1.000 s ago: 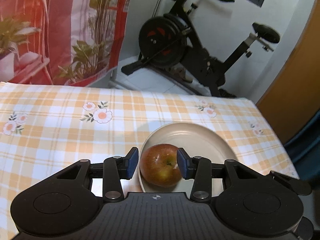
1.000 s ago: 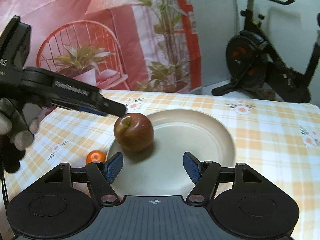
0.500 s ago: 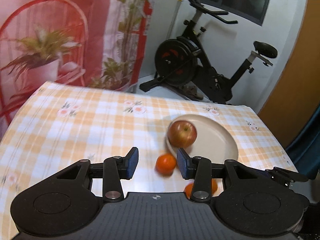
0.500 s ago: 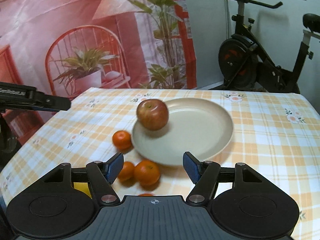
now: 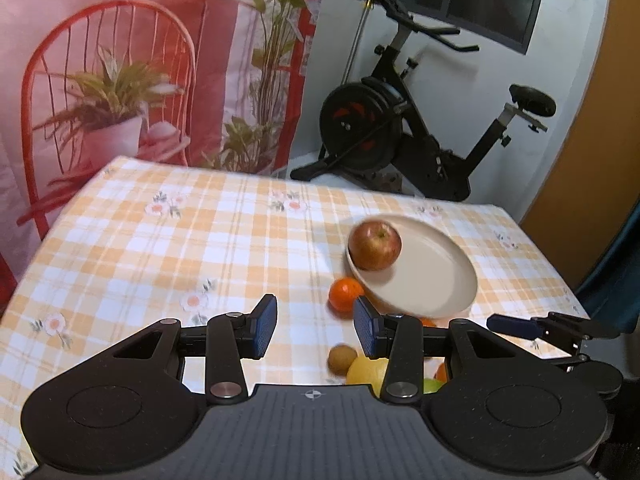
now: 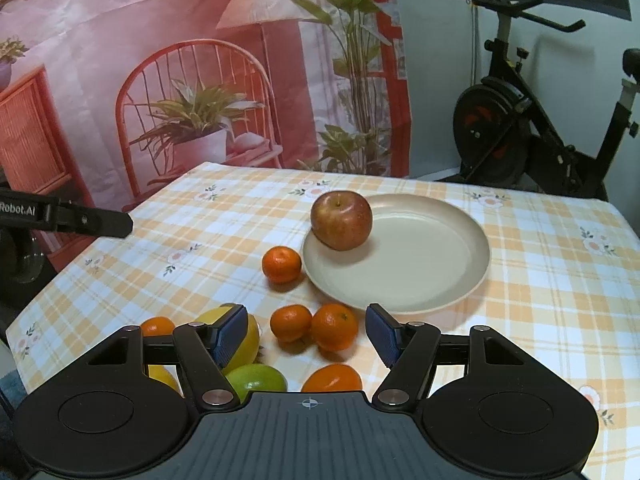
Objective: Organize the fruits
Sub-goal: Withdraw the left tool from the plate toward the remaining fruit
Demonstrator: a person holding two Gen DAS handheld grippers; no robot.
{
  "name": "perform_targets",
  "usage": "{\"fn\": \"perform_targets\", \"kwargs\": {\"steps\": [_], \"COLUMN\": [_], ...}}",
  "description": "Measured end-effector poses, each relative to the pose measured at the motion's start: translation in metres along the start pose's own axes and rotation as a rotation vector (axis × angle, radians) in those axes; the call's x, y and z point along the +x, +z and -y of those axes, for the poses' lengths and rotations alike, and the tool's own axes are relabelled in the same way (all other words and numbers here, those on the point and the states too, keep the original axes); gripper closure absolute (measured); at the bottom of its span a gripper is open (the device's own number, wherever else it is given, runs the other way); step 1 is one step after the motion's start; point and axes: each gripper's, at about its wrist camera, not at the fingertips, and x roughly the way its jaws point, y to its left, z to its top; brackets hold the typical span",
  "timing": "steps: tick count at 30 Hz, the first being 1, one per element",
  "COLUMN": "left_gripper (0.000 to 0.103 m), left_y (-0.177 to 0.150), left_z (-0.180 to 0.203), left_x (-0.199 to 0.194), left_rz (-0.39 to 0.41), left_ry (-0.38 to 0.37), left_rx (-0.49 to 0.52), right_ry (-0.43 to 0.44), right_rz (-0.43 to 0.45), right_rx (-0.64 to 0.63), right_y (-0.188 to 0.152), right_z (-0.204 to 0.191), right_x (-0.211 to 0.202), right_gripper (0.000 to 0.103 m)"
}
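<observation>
A red apple (image 6: 341, 220) (image 5: 374, 245) sits at the left edge of a beige plate (image 6: 424, 264) (image 5: 436, 280) on the checked tablecloth. A tangerine (image 6: 281, 265) (image 5: 345, 293) lies just left of the plate. Two more tangerines (image 6: 291, 322) (image 6: 334, 326), another orange fruit (image 6: 332, 378), a yellow lemon (image 6: 244, 336), a green fruit (image 6: 258, 380) and a brown kiwi (image 5: 342, 359) lie near the front. My left gripper (image 5: 316, 326) is open and empty, well back from the plate. My right gripper (image 6: 306, 334) is open and empty above the front tangerines.
An exercise bike (image 5: 400, 120) stands beyond the table's far edge. A printed red curtain (image 6: 160, 80) hangs behind the table on the left. The left gripper's body (image 6: 64, 218) shows at the left of the right wrist view.
Both grippers have pulled back and up from the plate. The left gripper has let go of the apple, which now rests on the plate. More fruit has come into view at the front.
</observation>
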Motion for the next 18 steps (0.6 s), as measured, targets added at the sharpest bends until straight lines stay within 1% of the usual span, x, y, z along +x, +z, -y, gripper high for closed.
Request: {"fn": "perform_targets", "kwargs": {"steps": [7, 10, 13, 18], "left_gripper": [0.058, 0.058, 0.058, 0.058], "left_y": [0.033, 0.040, 0.037, 0.020], "left_z": [-0.006, -0.008, -0.010, -0.021], "left_x": [-0.027, -0.036, -0.036, -0.027], "left_rz": [0.131, 0.165, 0.155, 0.093], "left_ry": [0.045, 0.066, 0.079, 0.064], "left_rx": [0.036, 0.044, 0.042, -0.024], "right_ry": [-0.019, -0.023, -0.030, -0.038], "right_rz": [0.061, 0.083, 0.068, 0.037], "right_rx": [-0.029, -0.040, -0.053, -0.054], "right_y": [0.021, 0.029, 0.030, 0.023], "right_z": [-0.003, -0.006, -0.008, -0.010], "right_x": [-0.009, -0.011, -0.008, -0.001], "right_gripper": [0.041, 0.041, 0.041, 0.042]}}
